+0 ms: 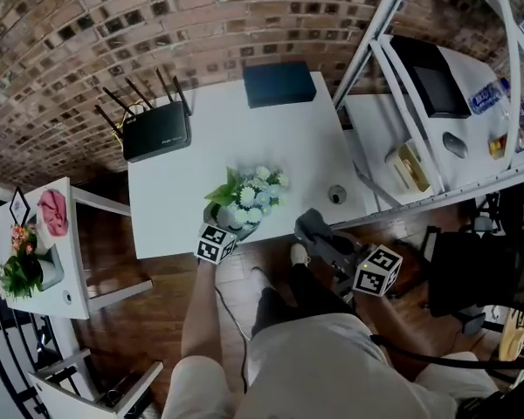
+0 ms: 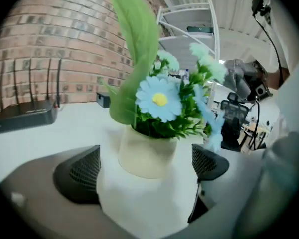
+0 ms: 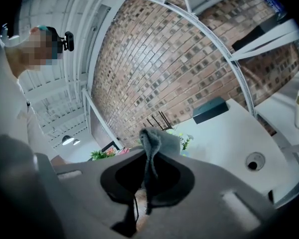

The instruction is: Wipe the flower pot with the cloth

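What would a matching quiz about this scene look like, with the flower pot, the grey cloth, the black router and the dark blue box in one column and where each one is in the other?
Things:
1. flower pot
2. grey cloth
3. black router
4. dark blue box

Places:
A. at the far edge of the white table
B. pinched in the shut right gripper
C. at the table's near edge, between the open jaws of the left gripper
D. at the table's back left corner

Pairs: 1-C, 2-B, 3-D, 4-A.
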`<action>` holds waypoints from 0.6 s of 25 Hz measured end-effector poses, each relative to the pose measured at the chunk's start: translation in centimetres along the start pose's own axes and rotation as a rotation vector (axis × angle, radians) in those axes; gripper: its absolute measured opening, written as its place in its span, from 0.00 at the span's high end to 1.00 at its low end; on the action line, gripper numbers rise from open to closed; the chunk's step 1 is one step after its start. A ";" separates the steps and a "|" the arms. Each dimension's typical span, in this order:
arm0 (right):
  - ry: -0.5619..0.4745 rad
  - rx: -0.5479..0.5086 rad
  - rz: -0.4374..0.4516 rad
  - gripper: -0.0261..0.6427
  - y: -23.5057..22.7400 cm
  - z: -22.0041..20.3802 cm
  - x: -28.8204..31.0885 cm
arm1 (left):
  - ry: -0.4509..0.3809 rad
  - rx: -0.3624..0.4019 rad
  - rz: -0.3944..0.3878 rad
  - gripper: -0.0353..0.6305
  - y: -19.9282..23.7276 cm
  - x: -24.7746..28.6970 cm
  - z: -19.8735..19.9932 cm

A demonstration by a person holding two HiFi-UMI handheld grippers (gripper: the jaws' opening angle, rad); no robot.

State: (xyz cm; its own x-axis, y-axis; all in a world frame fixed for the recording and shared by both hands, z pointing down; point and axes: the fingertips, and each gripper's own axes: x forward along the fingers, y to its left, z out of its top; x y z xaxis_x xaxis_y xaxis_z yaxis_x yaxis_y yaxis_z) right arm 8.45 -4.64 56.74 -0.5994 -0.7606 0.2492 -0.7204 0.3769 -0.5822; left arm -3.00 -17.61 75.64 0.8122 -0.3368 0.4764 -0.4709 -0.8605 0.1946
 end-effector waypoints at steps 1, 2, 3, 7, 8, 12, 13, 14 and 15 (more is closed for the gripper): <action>-0.002 -0.008 0.017 0.96 0.5 0.0 0.1 | -0.031 -0.033 0.037 0.07 -0.1 -1.0 0.1; -0.002 -0.018 0.036 0.96 0.9 -0.1 0.1 | -0.069 -0.065 0.078 0.07 -0.2 -2.1 0.5; 0.000 -0.030 0.054 0.96 1.3 -0.1 0.2 | -0.115 -0.098 0.127 0.07 -0.4 -3.2 1.1; 0.017 -0.079 0.118 0.96 3.0 -0.1 -0.4 | -0.291 -0.216 0.319 0.07 -2.8 -8.8 3.8; 0.015 -0.090 0.138 0.96 3.3 0.0 -0.8 | -0.322 -0.241 0.358 0.07 -4.1 -10.3 4.7; -0.012 -0.129 0.233 0.96 4.1 0.5 -1.9 | -0.511 -0.267 0.496 0.09 -10.8 -15.8 10.5; -0.017 -0.138 0.259 0.96 4.4 0.6 -2.6 | -0.541 -0.251 0.521 0.09 -12.6 -16.6 11.6; -0.020 -0.154 0.283 0.96 4.8 0.7 -3.6 | -0.555 -0.233 0.545 0.09 -14.6 -17.0 12.2; -0.023 -0.181 0.305 0.96 5.2 0.6 -5.1 | -0.558 -0.217 0.572 0.09 -16.6 -17.3 12.5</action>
State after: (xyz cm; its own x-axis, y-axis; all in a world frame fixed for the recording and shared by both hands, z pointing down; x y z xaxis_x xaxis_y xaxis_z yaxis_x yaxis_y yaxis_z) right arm 8.01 0.84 51.98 -0.7900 -0.6095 0.0666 -0.5610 0.6746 -0.4798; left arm -4.90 -2.34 53.45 0.4514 -0.8898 0.0674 -0.8729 -0.4247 0.2400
